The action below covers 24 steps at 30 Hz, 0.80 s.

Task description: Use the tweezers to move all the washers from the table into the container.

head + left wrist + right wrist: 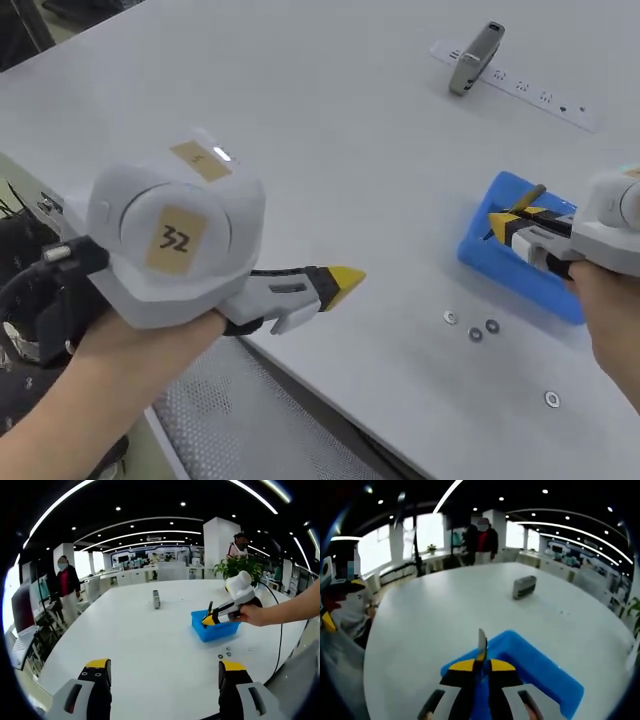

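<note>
Left gripper [165, 665] nearest, jaws spread wide, held level | right gripper [481, 666] clenched on tweezers [481, 642], container [490, 262] partly hidden beneath | washers [475, 333] tiny, just beside container

The white worktop [330, 120] carried a blue container [520, 283] toward its right side, four small washers [476, 334] scattered just before it, and farther off a grey box [476, 58] at the end of a white strip [545, 97].

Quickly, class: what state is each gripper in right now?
Left gripper: open, holding nothing.
Right gripper: shut on the tweezers, at the blue container.
</note>
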### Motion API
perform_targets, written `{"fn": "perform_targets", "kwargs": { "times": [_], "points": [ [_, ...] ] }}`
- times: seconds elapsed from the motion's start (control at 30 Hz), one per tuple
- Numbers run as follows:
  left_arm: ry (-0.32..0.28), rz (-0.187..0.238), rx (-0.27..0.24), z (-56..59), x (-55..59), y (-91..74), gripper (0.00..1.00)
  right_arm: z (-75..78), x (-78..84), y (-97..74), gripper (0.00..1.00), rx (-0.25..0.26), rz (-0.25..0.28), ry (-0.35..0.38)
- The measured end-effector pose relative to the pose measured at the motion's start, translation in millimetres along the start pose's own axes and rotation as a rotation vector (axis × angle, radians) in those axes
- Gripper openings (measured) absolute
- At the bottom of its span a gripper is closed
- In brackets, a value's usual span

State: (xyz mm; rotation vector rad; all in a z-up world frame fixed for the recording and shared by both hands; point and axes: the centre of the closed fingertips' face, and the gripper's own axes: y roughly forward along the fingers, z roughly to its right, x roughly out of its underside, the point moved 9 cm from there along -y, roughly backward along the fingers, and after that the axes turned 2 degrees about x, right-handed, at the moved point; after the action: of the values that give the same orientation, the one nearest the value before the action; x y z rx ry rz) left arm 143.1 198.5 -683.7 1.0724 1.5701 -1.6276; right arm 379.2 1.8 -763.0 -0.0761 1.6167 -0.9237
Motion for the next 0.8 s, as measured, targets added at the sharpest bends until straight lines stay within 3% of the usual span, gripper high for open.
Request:
{"fn": "perform_targets", "kwargs": {
  "times": [0.27,0.43,0.8],
  "points": [
    [0.009,0.013,0.005,0.1,-4.4,-0.7,0.92,2.3,-11.8,-14.7,0.05,0.018,0.040,0.006],
    [0.015,0.015,0.027,4.3,-6.8,-1.9,0.95,0.4,-24.6,-41.8,0.05,0.031,0.105,0.042],
    [0.025,0.010,0.075,16.7,-5.3,-8.8,0.97,-30.3,-31.7,-83.9,0.05,-0.009,0.188,0.038]
  ]
}}
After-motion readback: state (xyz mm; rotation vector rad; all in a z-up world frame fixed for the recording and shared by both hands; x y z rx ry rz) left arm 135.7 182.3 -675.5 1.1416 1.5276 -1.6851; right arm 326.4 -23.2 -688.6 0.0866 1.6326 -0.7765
